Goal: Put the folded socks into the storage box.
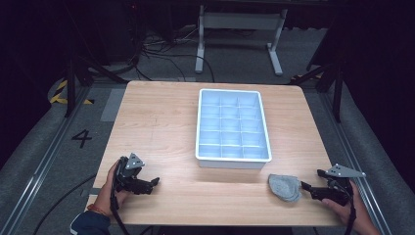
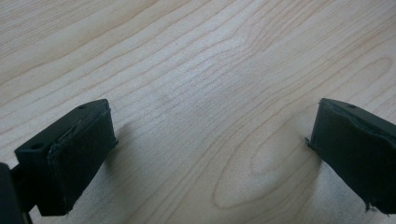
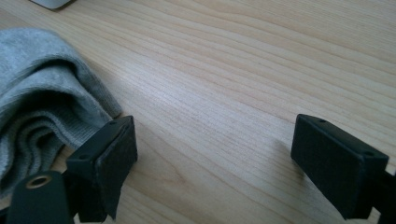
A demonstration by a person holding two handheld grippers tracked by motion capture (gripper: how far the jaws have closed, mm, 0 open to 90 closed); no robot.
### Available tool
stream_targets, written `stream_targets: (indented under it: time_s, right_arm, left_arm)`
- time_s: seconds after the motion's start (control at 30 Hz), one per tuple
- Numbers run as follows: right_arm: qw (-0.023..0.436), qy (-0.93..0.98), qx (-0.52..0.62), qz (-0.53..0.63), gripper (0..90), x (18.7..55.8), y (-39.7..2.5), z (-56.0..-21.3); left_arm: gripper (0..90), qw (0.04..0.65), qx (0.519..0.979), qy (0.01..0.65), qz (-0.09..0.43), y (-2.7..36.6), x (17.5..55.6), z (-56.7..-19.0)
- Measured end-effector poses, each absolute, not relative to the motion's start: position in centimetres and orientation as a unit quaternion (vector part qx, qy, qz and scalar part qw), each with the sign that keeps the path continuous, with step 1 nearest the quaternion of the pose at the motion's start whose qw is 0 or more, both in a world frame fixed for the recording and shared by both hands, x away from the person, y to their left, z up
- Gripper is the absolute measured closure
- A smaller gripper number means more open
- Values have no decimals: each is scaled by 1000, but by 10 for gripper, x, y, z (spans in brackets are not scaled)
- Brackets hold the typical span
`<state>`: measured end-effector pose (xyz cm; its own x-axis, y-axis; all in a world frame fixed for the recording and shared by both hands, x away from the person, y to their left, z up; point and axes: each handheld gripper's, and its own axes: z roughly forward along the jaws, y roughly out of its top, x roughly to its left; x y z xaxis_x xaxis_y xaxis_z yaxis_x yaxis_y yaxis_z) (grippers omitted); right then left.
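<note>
Fingers (image 3: 107,158) of right gripper (image 3: 210,163) spread beside unlabelled grey sock (image 3: 42,107)

Looking like a lab/test rig: floor rails (image 1: 46,152) running lower left, cables (image 1: 161,54) trailing upper centre, dark frame w/ hazard tape (image 1: 61,93)

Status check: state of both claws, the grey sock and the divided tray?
Left claw: open, nothing between its jaws, low over bare table.
Right claw: open, beside the grey sock, not gripping it.
Grey sock: crumpled, lying on the table in front of the tray.
Divided tray: upright, compartments look empty.
</note>
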<state>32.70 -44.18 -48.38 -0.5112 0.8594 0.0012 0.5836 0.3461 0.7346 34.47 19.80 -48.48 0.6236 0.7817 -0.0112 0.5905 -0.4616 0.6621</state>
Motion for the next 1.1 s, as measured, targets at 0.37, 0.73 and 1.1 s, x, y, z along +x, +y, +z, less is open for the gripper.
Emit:
stream_targets:
  time_s: [0.37, 0.73, 1.1]
  right_arm:
    - [198, 795, 456, 347, 150, 327, -442, -483]
    - [183, 812, 424, 358, 211, 322, -446, -473]
    - [191, 816, 382, 390, 210, 313, -433, -444]
  left_arm:
    - [3, 322, 844, 404, 144, 200, 343, -485]
    - [3, 323, 849, 394, 143, 202, 340, -485]
    - [4, 322, 849, 394, 143, 202, 340, -485]
